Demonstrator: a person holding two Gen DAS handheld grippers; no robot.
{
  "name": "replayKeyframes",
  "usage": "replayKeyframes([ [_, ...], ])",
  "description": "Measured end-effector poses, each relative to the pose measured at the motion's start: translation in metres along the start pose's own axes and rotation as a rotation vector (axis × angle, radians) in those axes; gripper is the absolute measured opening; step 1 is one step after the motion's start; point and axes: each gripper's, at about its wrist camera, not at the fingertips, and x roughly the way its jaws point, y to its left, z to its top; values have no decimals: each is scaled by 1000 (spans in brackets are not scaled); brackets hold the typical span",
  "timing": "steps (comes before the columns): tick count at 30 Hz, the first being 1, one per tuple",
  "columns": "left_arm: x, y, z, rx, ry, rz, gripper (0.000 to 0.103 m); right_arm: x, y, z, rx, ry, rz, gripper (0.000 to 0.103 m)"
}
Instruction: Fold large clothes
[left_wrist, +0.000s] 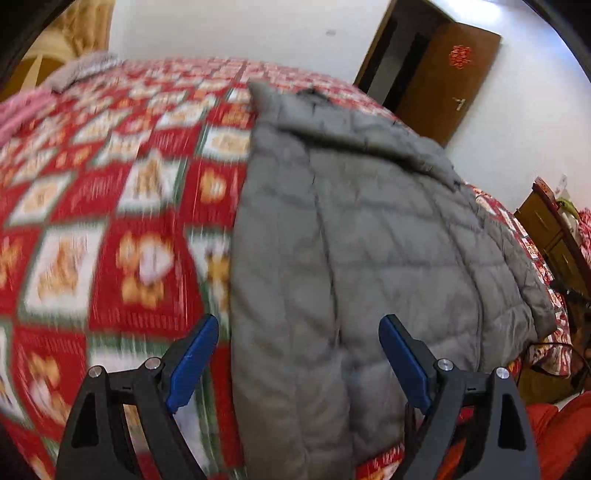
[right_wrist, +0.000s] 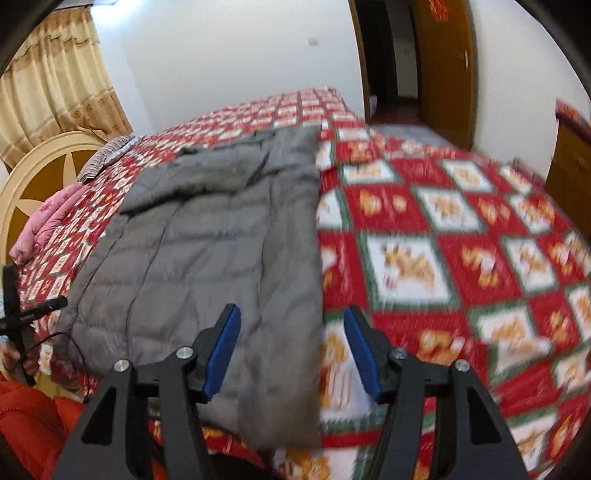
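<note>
Lying lengthwise on the bed (left_wrist: 110, 206), the grey quilted coat (left_wrist: 351, 240) has its sides folded in, collar end far, hem at the near edge. Its near hem is cut off behind the gripper bodies in both views. Both views are motion-blurred, so the bedspread's red-and-white pattern is smeared and its figures are hard to make out.

Left gripper (left_wrist: 295, 354): pitched down over the coat's left edge, fingers spread wide, nothing between them, not touching cloth as far as can be told. Right gripper (right_wrist: 291, 347): pitched down over the coat's right edge, fingers parted, empty; contact with the cloth not seen.

An orange sleeve (right_wrist: 26, 417) is cropped at the frame corner. A pink quilt (right_wrist: 48, 221) lies by the headboard (right_wrist: 40, 173), partly hidden. A red sticker (left_wrist: 460, 55) on the door (left_wrist: 443, 85) is unreadable.
</note>
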Motion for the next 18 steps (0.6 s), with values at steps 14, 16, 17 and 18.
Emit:
replayKeyframes([
  [14,-3,5,-27,-47,22,-93,89,10,14,-48,-94,122,78,69],
  [16,-5,5,-32,-45,35,-126,89,9,12,-49,-100,131,92,65],
  [17,-5,4,-33,-45,47,-144,89,9,12,-49,-103,135,103,56],
  [18,-5,3,-32,-41,55,-155,89,9,12,-50,-105,143,115,49],
])
